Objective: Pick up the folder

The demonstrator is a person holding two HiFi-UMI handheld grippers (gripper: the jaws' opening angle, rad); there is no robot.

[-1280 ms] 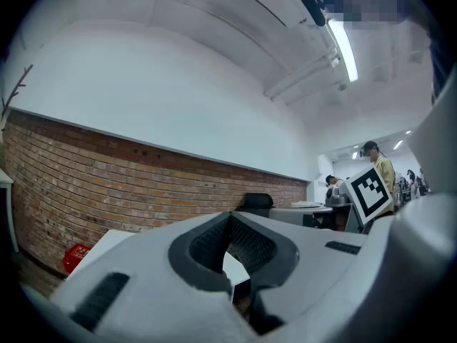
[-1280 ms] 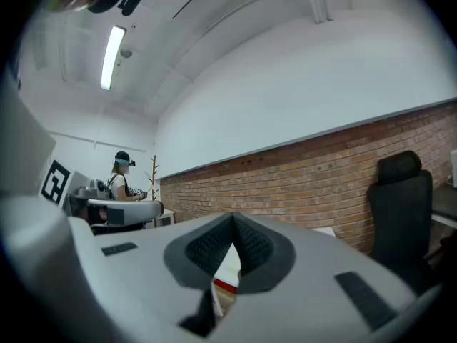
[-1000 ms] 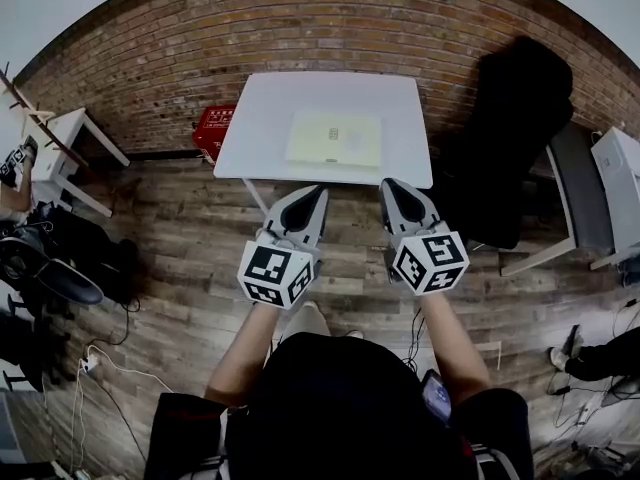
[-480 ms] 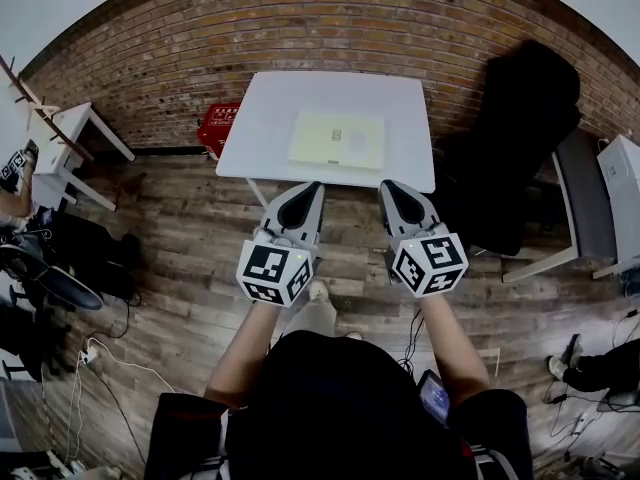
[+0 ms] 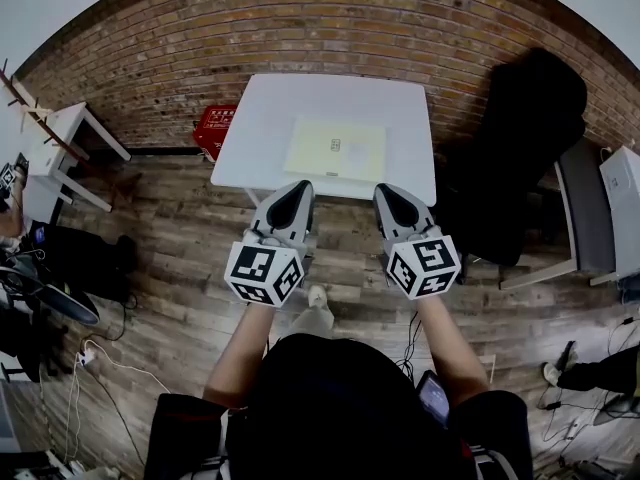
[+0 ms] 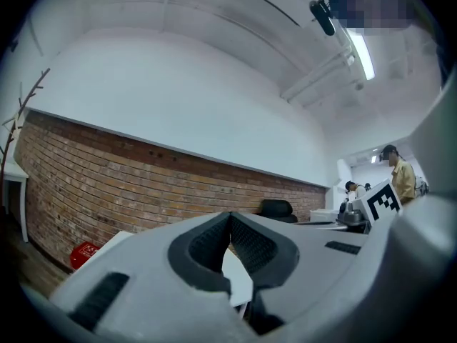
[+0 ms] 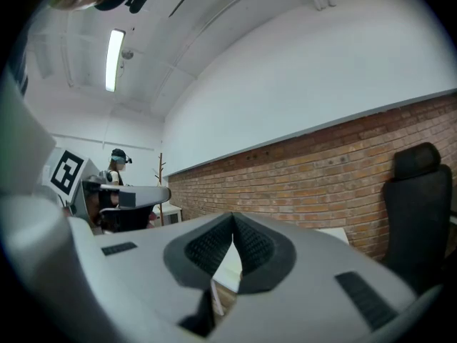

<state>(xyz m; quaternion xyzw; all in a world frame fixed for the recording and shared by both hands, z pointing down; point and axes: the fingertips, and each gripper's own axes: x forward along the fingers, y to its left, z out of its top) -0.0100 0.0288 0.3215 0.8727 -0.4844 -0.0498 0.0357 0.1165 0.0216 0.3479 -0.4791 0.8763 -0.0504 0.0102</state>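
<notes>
The folder (image 5: 336, 148) lies flat on the table (image 5: 260, 118), near its front edge. The left tool (image 5: 299, 187) and right tool (image 5: 384, 190), both pressed together and empty, hover just short of that edge, over the floor (image 5: 190, 258).

So there's a white table (image 5: 255, 128) on the wood plank floor (image 5: 180, 238), right by the brick wall (image 5: 300, 28). A pale yellow folder (image 5: 336, 149) lies flat on it, a bit right of middle, toward the near edge.

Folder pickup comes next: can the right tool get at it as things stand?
Likely yes: the folder lies alone on the table, with nothing between it and the shut right tool.
</notes>
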